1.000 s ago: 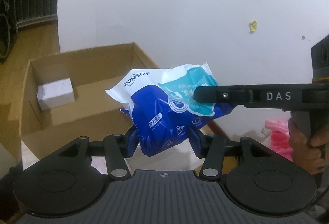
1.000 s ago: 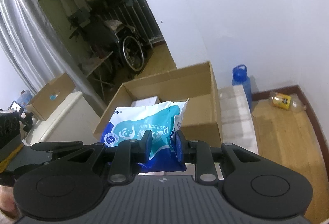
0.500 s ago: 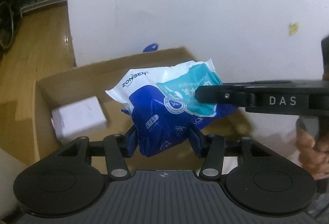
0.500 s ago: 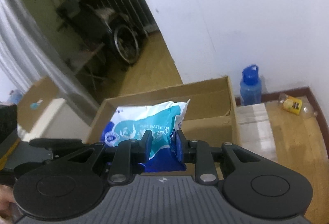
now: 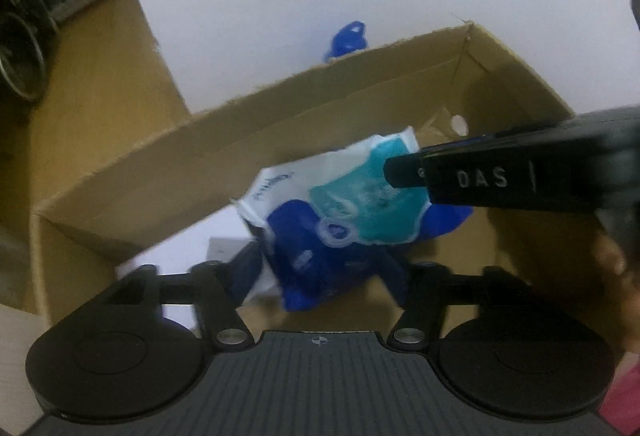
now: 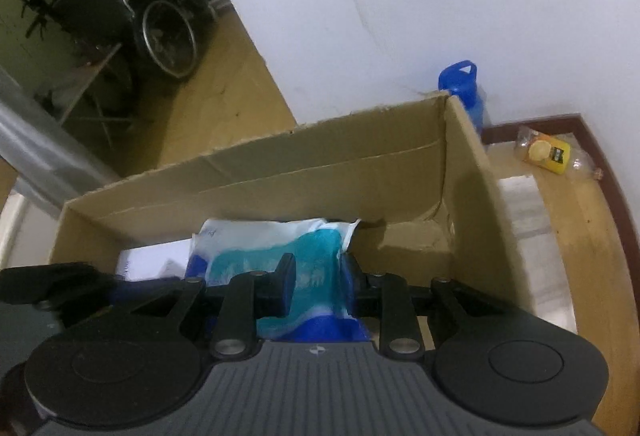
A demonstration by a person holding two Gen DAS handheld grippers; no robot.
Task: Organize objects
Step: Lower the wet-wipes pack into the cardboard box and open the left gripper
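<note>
Both jaws clamped on wet-wipes pack (image 5: 352, 211): left gripper (image 5: 324, 268) low, right gripper (image 6: 320, 284) at far end. Pack hangs over cardboard box (image 6: 280, 171); soft, light, slick film, so grip ends.

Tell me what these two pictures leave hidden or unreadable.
- Left wrist view: motion blur makes the wet wipes pack print unreadable.
- Both views: the pack covers most of the white box.
- Right wrist view: the cardboard box wall hides the blue bottle below its shoulder.
</note>
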